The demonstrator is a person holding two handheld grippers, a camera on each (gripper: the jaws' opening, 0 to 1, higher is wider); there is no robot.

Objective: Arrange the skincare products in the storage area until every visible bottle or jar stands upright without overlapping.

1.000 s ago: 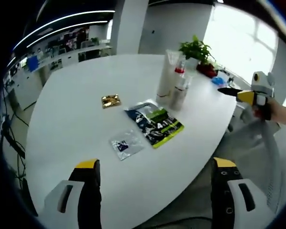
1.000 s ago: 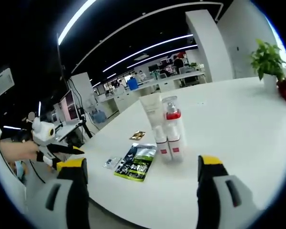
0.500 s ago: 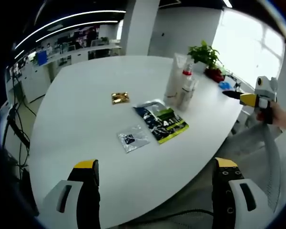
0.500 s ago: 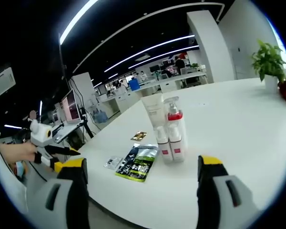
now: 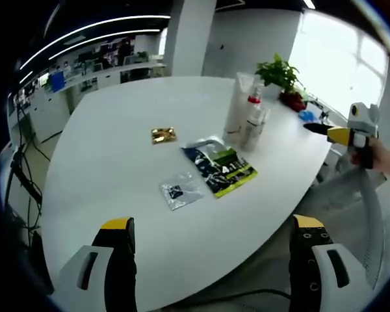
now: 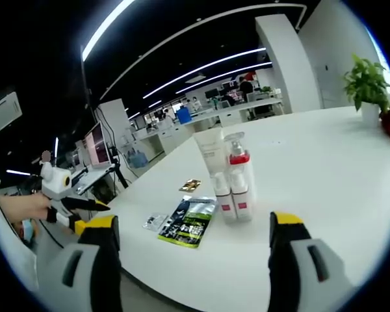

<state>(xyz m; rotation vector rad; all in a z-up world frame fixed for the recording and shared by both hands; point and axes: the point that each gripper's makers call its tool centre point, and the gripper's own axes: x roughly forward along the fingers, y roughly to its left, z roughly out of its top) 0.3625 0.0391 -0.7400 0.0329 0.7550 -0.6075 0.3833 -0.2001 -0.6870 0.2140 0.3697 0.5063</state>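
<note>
Both grippers wide open, holding nothing. Left gripper sits off the table edge; bottles stand upright in a tight cluster well ahead and to its right. Right gripper: bottles just ahead, between its jaws; dark packet flat, ahead-left.

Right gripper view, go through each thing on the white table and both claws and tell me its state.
White squeeze tube: upright.
Clear red-collared pump bottle: upright.
Dark green-labelled pouch: flat.
Small clear sachet: flat.
Gold foil packet: flat.
Left claw: cannot tell.
Right claw: open, empty.
</note>
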